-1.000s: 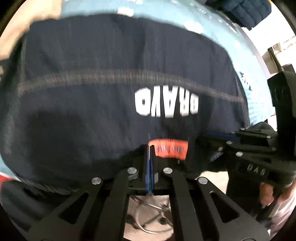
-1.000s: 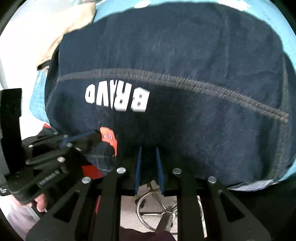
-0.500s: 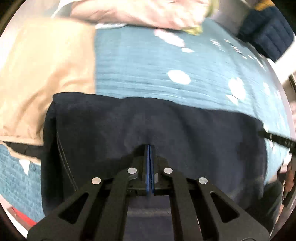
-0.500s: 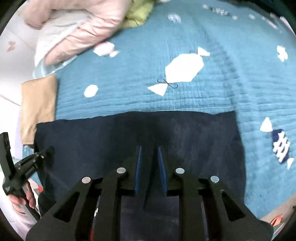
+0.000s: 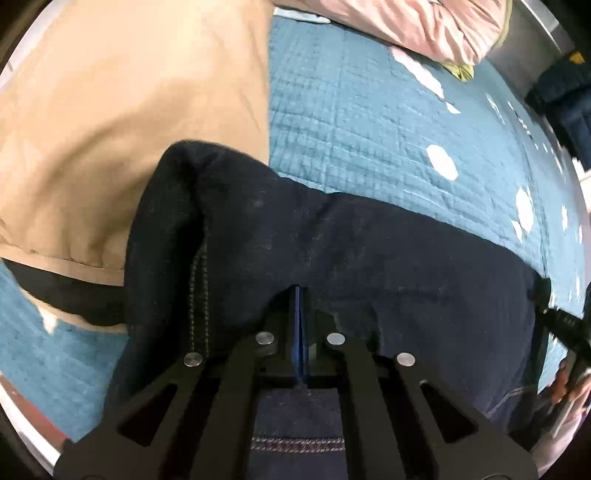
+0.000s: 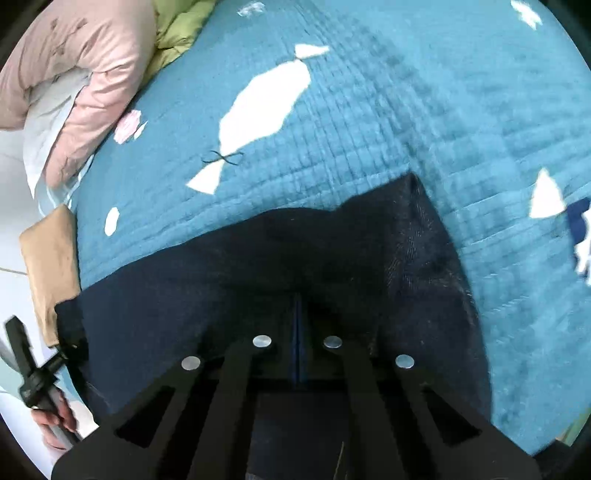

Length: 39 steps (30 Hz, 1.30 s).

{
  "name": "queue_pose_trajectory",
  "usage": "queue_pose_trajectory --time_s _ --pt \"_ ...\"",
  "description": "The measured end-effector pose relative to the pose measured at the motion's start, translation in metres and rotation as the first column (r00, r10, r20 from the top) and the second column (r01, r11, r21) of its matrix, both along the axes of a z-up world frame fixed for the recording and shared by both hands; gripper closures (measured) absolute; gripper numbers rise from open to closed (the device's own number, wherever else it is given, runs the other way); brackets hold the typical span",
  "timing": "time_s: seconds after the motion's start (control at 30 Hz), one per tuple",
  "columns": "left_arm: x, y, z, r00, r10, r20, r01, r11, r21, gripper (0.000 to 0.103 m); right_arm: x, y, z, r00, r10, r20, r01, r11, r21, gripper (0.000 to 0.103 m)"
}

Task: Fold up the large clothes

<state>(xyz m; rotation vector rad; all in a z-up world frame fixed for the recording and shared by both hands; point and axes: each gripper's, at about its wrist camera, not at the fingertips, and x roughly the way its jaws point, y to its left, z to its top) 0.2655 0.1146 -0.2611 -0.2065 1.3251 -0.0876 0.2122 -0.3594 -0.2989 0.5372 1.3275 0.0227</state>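
Observation:
A large dark navy denim garment (image 5: 369, 258) lies spread across the teal bedspread (image 5: 369, 129), and its left end rests on a folded tan garment (image 5: 110, 129). My left gripper (image 5: 298, 295) is shut on the garment's near edge, which bunches around the tips. In the right wrist view the same garment (image 6: 221, 288) stretches to the left. My right gripper (image 6: 297, 301) is closing, its pads together and the dark cloth gathered at their tips. Each gripper shows at the edge of the other's view: the right gripper (image 5: 569, 325), the left gripper (image 6: 26, 362).
A pink quilt (image 6: 74, 74) and a green cloth (image 6: 177, 29) are heaped at the far side of the bed. The tan garment (image 6: 48, 258) sits at the bed's left edge. A person's hand (image 6: 55, 413) holds the left gripper. A dark blue bundle (image 5: 565, 92) lies far right.
The garment, held up close to both cameras with its white lettering and orange tag showing, now lies lowered on the bed. The right pads went from a small gap to touching.

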Motion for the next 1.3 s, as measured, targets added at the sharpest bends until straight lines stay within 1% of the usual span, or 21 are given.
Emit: queue_pose_trajectory --time_s 0.07,0.13,0.2,0.23,0.27,0.3,0.33,0.37,0.4,0.43,0.47,0.53,0.7,0.73,0.8,0.97,1.0,1.03,1.1,1.13,1.3 --pt "-0.001 -0.003 0.001 1.0 0.007 0.002 -0.007 1.0 0.019 0.1 -0.004 -0.001 0.009 1.0 -0.008 0.008 0.008 1.0 0.018 0.103" --pt "-0.004 -0.005 0.004 1.0 0.004 0.005 -0.004 0.999 0.04 0.1 -0.006 0.001 0.015 1.0 0.019 0.025 -0.02 1.0 0.013 0.103" --pt "-0.011 -0.009 0.012 1.0 -0.017 -0.006 0.017 0.998 0.068 0.1 -0.009 0.004 0.023 1.0 0.019 0.022 -0.019 1.0 0.019 0.098" --pt "-0.014 -0.011 0.015 1.0 -0.026 -0.008 0.026 0.997 0.067 0.099 -0.014 0.0 0.028 1.0 0.012 0.021 -0.012 1.0 0.009 0.093" --pt "-0.022 -0.013 0.021 0.999 -0.036 0.0 0.036 0.997 0.069 0.099 -0.02 -0.006 0.035 1.0 -0.002 0.027 0.002 1.0 -0.01 0.084" --pt "-0.03 -0.016 0.026 0.999 -0.052 0.009 0.051 0.996 0.078 0.098 -0.026 -0.012 0.041 0.999 -0.013 0.037 0.013 1.0 -0.015 0.078" --pt "-0.035 -0.019 0.03 0.998 -0.067 0.012 0.066 0.994 0.082 0.095 -0.032 -0.02 0.047 0.998 -0.033 0.049 0.034 0.999 -0.018 0.062" --pt "-0.041 -0.022 0.033 0.997 -0.081 0.015 0.079 0.993 0.084 0.089 -0.036 -0.025 0.05 0.997 -0.053 0.051 0.056 0.997 -0.049 0.034" --pt "-0.049 -0.026 0.038 0.996 -0.088 0.02 0.086 0.993 0.082 0.085 -0.042 -0.032 0.055 0.995 -0.083 0.058 0.089 0.991 -0.104 0.025" --pt "-0.056 -0.029 0.041 0.995 -0.092 0.025 0.09 0.993 0.078 0.078 -0.044 -0.036 0.056 0.993 -0.099 0.066 0.107 0.985 -0.133 0.023" --pt "-0.062 -0.033 0.044 0.995 -0.1 0.03 0.098 0.993 0.072 0.069 -0.049 -0.043 0.056 0.992 -0.111 0.066 0.119 0.983 -0.139 0.023" --pt "-0.075 -0.043 0.048 0.992 -0.115 0.042 0.112 0.992 0.064 0.054 -0.056 -0.055 0.049 0.991 -0.124 0.043 0.126 0.99 -0.06 0.023" --pt "-0.104 -0.072 0.053 0.988 -0.148 0.049 0.146 0.989 0.038 0.052 -0.065 -0.051 0.023 0.998 -0.049 -0.026 0.051 0.995 0.083 0.023" --pt "-0.107 -0.078 0.053 0.987 -0.152 0.054 0.15 0.988 0.032 0.046 -0.067 -0.05 0.021 0.999 -0.038 -0.027 0.04 0.994 0.105 0.022" --pt "-0.114 -0.088 0.055 0.985 -0.16 0.071 0.158 0.987 0.03 0.044 -0.072 -0.048 0.016 1.0 -0.014 -0.023 0.018 0.984 0.179 0.022" --pt "-0.123 -0.105 0.052 0.984 -0.168 0.057 0.167 0.986 0.028 0.044 -0.082 -0.045 0.019 1.0 0.003 -0.026 0.007 0.934 0.357 0.022" --pt "-0.124 -0.107 0.051 0.984 -0.169 0.05 0.168 0.985 0.027 0.044 -0.085 -0.041 0.017 0.999 0.023 -0.04 -0.004 0.901 0.433 0.022" --pt "-0.126 -0.109 0.05 0.985 -0.167 0.042 0.166 0.986 0.027 0.044 -0.087 -0.036 0.015 0.998 0.054 -0.042 -0.027 0.879 0.476 0.022" --pt "-0.129 -0.11 0.048 0.986 -0.161 0.033 0.16 0.987 0.031 0.044 -0.084 -0.032 0.014 0.996 0.063 -0.062 -0.035 0.923 0.383 0.024" --pt "-0.13 -0.111 0.047 0.987 -0.16 0.028 0.159 0.987 0.033 0.044 -0.082 -0.031 0.013 0.996 0.054 -0.072 -0.025 0.933 0.359 0.024" --pt "-0.137 -0.115 0.046 0.987 -0.158 0.014 0.157 0.987 0.041 0.044 -0.073 -0.037 0.008 1.0 -0.01 -0.03 0.022 0.91 0.414 0.022"
